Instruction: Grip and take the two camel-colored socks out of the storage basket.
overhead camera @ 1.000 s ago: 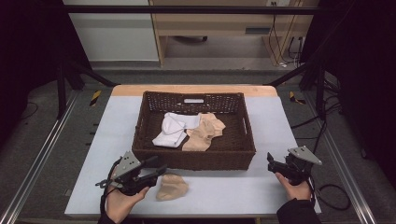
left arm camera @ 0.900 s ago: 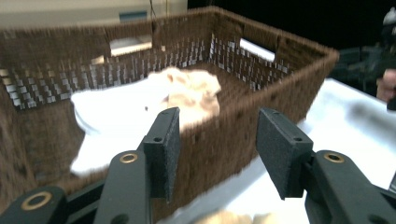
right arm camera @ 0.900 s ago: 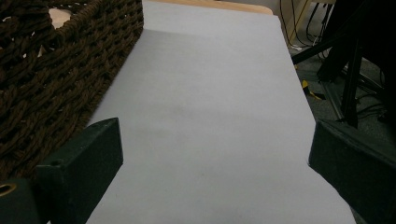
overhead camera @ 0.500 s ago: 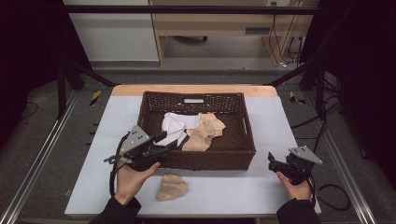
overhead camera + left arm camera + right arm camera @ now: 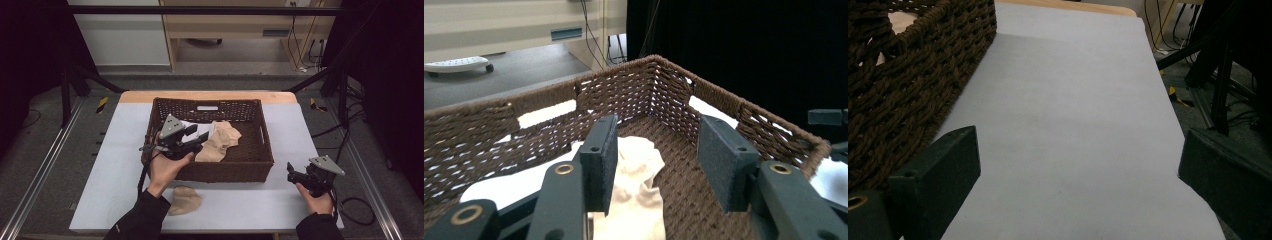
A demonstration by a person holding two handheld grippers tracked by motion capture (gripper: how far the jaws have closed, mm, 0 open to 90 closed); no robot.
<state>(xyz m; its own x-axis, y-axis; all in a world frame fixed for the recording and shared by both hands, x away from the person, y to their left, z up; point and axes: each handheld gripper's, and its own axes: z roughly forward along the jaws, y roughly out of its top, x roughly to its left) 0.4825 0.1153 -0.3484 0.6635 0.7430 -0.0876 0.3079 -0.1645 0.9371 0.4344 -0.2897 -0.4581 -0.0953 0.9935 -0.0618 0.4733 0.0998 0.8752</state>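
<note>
My left tongs (image 5: 199,141) over the brown woven wicker basket (image 5: 260,150)
Jaws spread, gripping nothing; beige crumpled sock (image 5: 636,165) lies just below them; my right tongs (image 5: 290,172) gape, empty, beside the basket.

2 cloths (image 5: 218,141) in basket (image 5: 265,150); 1 sock (image 5: 183,199) before it on table (image 5: 250,210)

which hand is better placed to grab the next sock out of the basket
Left. The left gripper hangs open over the wicker basket right by the beige sock; the right gripper sits on the table outside it.
</note>
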